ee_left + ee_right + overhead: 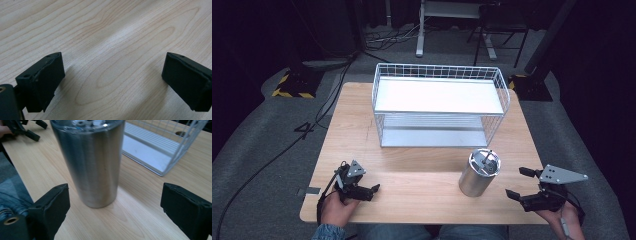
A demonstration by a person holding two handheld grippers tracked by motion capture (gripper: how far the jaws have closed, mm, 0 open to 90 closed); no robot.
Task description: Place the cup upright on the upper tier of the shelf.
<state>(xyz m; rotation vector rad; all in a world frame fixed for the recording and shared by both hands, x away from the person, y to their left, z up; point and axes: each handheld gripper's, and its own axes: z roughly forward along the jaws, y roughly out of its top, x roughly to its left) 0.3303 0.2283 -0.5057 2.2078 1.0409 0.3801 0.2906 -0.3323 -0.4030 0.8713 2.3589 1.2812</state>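
A steel tumbler (479,172) with a clear lid stands upright on the wooden table (412,170), front right of centre. My right gripper (519,184) is open just to its right, jaws pointing at it; the tumbler (91,162) stands a short way ahead of the spread jaws, apart from them. My left gripper (371,190) rests near the front left edge, open, with bare wood between its fingers (42,80). The left gripper (23,130) lies far off in the right gripper view.
A white wire two-level rack (439,102) stands at the back middle of the table, its open side facing me; its corner (172,147) lies behind the tumbler. Cables, desk legs and hazard-striped bases sit on the floor beyond.
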